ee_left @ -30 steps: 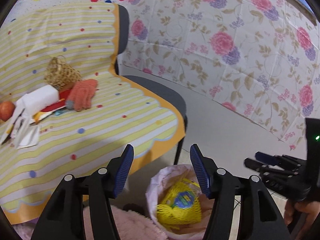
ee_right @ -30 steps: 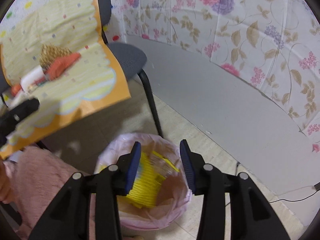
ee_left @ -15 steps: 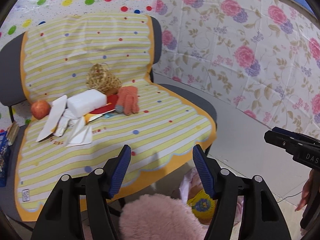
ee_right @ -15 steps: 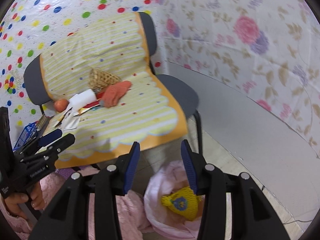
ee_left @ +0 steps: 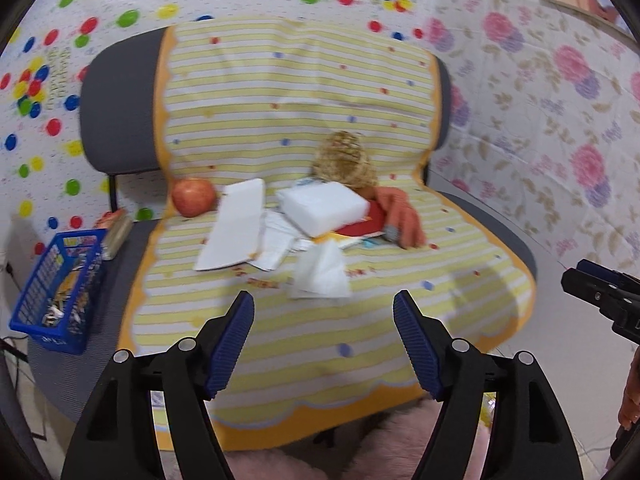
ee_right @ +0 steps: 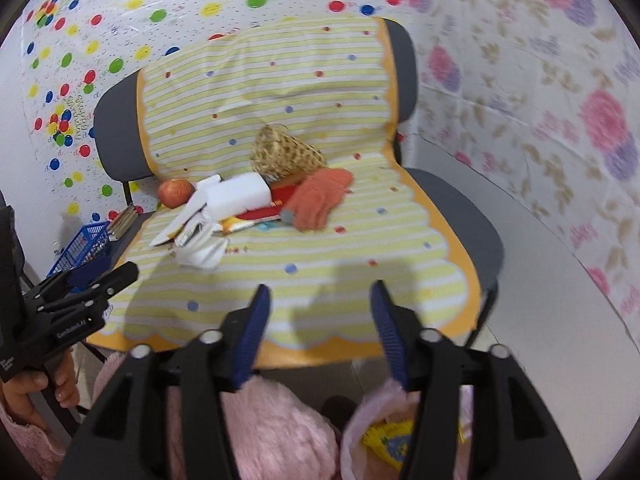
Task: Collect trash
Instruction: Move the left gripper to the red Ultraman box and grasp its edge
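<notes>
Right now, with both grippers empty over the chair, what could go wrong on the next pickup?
1. The crumpled white paper lies against a pile of sheets and packaging, so the left gripper, its jaws opening with nothing between them, may drag neighbours along.
2. The apple and orange glove sit beside the trash and could be taken by mistake.
3. The pink-lined bin is low beside the chair, so light paper might miss it.
</notes>
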`<state>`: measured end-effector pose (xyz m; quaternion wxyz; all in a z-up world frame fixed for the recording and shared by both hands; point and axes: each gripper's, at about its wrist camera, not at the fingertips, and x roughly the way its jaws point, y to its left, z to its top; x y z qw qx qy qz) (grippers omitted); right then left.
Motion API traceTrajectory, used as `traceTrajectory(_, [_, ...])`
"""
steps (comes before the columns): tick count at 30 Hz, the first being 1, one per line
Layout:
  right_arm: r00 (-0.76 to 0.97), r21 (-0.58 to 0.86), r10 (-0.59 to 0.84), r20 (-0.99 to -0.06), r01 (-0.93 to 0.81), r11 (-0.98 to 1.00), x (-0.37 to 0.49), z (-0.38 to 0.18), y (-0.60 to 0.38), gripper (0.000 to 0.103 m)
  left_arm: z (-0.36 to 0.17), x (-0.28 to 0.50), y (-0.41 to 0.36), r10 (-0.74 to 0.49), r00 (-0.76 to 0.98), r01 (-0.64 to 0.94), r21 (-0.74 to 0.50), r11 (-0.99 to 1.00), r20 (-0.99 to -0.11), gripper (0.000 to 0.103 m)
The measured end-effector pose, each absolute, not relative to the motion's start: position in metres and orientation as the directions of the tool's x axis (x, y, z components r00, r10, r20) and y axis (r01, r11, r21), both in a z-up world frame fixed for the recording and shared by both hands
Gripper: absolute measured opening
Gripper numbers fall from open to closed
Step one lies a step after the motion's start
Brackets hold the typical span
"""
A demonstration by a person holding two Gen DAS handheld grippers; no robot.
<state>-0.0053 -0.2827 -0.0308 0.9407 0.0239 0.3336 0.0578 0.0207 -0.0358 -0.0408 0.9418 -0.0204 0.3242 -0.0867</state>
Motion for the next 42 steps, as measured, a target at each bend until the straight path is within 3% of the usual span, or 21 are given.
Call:
traceTrajectory(6, [0.765, 0.066, 0.142, -0.628, -0.129, 0.989, 0.033, -0.034, -0.262, 0.069, -0.046, 0.047, -0.002, -0.084, 0.788, 0.07, -0.047, 0.996, -0.61, 0.077])
traceTrajectory(10, [0.762, 0.059, 0.144, -0.631, -0.138, 0.989, 0.052, -0.038, -0.252, 0.07, -0.063, 0.069, 0.01, -0.026, 0.776, 0.034, 0.0, 0.999, -0.63, 0.084])
traceTrajectory(14, [0.755, 0.066, 0.148, -0.639, -0.138, 0.988, 0.066, -0.044, -0.247, 0.07, -0.086, 0.097, 0.015, 0.029, 0.758, 0.027, 0.077, 0.997, -0.652, 0.084])
traceTrajectory(24, [0.73, 0.058, 0.139, -0.669, -0.136, 0.989, 0.087, -0.058, -0.242, 0.07, -0.106, 0.147, 0.0, -0.003, 0.757, 0.081, 0.088, 0.993, -0.654, 0.077])
traceTrajectory(28, [0.727, 0.058, 0.137, -0.673, -0.132, 0.99, 0.091, -0.06, -0.244, 0.07, -0.119, 0.164, -0.01, 0.035, 0.727, 0.093, 0.149, 0.984, -0.685, 0.068])
traceTrajectory(33, [0.726, 0.055, 0.138, -0.673, -0.136, 0.989, 0.091, -0.061, -0.245, 0.07, -0.126, 0.176, 0.007, 0.038, 0.672, 0.042, 0.089, 0.995, -0.74, 0.055])
traceTrajectory(37, [0.724, 0.058, 0.141, -0.675, -0.139, 0.989, 0.091, -0.061, -0.243, 0.07, -0.129, 0.184, 0.022, 0.013, 0.641, 0.017, 0.031, 0.999, -0.768, 0.032])
traceTrajectory(40, [0.729, 0.053, 0.142, -0.669, -0.143, 0.988, 0.089, -0.058, -0.242, 0.07, -0.115, 0.173, 0.025, 0.003, 0.689, 0.024, 0.027, 0.999, -0.725, 0.015])
traceTrajectory(42, [0.735, 0.049, 0.141, -0.664, -0.144, 0.988, 0.086, -0.056, -0.243, 0.07, -0.102, 0.163, 0.029, -0.031, 0.717, 0.03, -0.013, 0.999, -0.696, 0.01])
